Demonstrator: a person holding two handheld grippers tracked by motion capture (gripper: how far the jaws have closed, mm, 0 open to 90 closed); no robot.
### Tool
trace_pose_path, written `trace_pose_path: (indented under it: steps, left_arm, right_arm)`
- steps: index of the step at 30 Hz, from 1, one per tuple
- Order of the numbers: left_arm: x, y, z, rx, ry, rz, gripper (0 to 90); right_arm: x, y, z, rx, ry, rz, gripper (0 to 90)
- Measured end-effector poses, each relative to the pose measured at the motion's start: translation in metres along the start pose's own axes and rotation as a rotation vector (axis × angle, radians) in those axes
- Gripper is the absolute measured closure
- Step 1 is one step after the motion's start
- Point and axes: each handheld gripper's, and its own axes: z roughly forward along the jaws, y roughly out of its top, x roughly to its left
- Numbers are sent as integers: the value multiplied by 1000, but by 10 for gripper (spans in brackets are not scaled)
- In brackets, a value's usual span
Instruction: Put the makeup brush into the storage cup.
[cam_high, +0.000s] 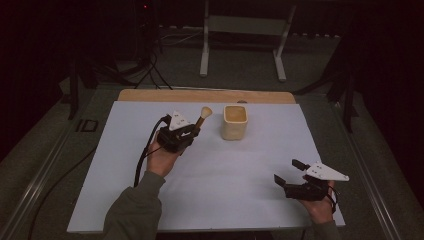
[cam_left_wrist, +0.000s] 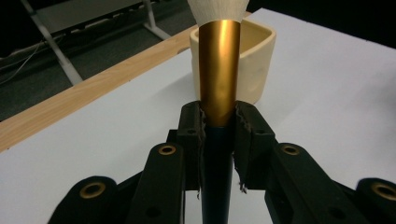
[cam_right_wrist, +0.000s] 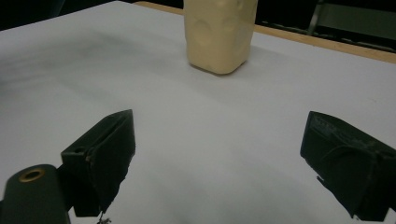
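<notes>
- A dim lab or recording room, judged by its fittings.
- A wooden table (cam_high: 205, 96) under a plain white sheet (cam_high: 210, 190) serves as a staged work surface.
- Black cables (cam_high: 150, 70) trail across the grey carpeted floor (cam_high: 240, 80).
- A bare white metal frame stand (cam_high: 242, 45) sits behind the table.

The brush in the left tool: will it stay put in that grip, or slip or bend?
The brush looks rigid, so bending seems unlikely. Its smooth golden sleeve may slip, since the left tool pinches it over a short stretch. The soft bristle head would probably flex against the cup.
</notes>
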Motion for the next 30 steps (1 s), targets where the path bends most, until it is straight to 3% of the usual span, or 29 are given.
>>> trace_pose_path:
  steps: [8, 30]
  left_arm:
    - [0, 4, 7, -44, -2, -11, 747]
    - [1, 12, 21, -92, 22, -21, 746]
  right_arm:
    - [0, 0, 0, -1, 1, 3, 102]
    - [-1, 0, 1, -1, 7, 3, 102]
